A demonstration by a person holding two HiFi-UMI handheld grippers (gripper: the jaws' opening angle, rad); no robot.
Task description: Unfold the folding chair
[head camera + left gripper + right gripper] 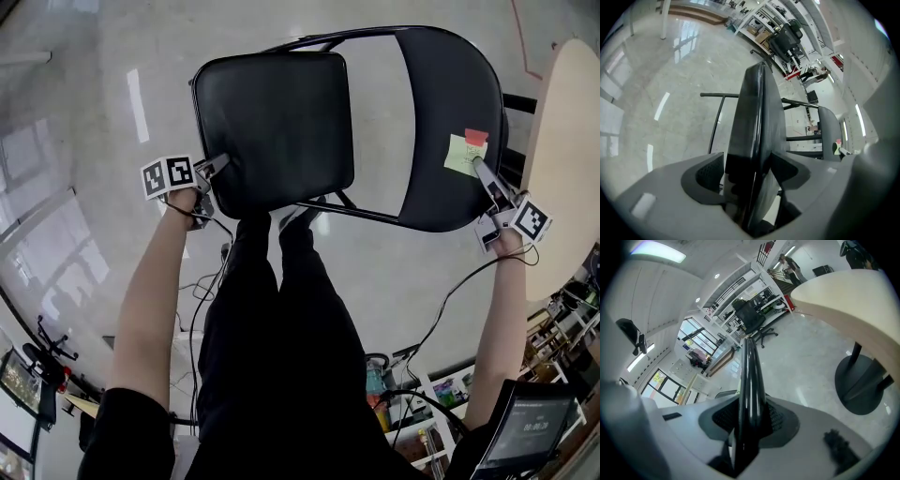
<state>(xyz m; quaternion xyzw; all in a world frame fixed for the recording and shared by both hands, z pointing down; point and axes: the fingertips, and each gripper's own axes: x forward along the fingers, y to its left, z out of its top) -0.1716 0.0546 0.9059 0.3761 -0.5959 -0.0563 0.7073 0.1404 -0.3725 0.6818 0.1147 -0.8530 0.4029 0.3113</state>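
Note:
The black folding chair stands on the floor with its seat (272, 122) swung out flat and its curved backrest (441, 122) to the right. My left gripper (217, 171) is at the seat's near left corner. In the left gripper view the thick seat (757, 117) runs edge-on between the wide-spread jaws of that gripper (750, 173), and I see no firm pinch. My right gripper (483, 173) is shut on the backrest's right edge, just below a green sticky note (461, 155) and a red one (476, 137). The thin backrest edge (750, 376) is clamped between the right gripper's (749, 420) pads.
A pale round table (562, 150) stands close on the right, its dark pedestal base (862, 380) on the floor beside the backrest. The person's legs (281, 328) stand just behind the chair. Cables trail on the shiny floor (94, 94). A cluttered shelf (422, 412) sits at the lower right.

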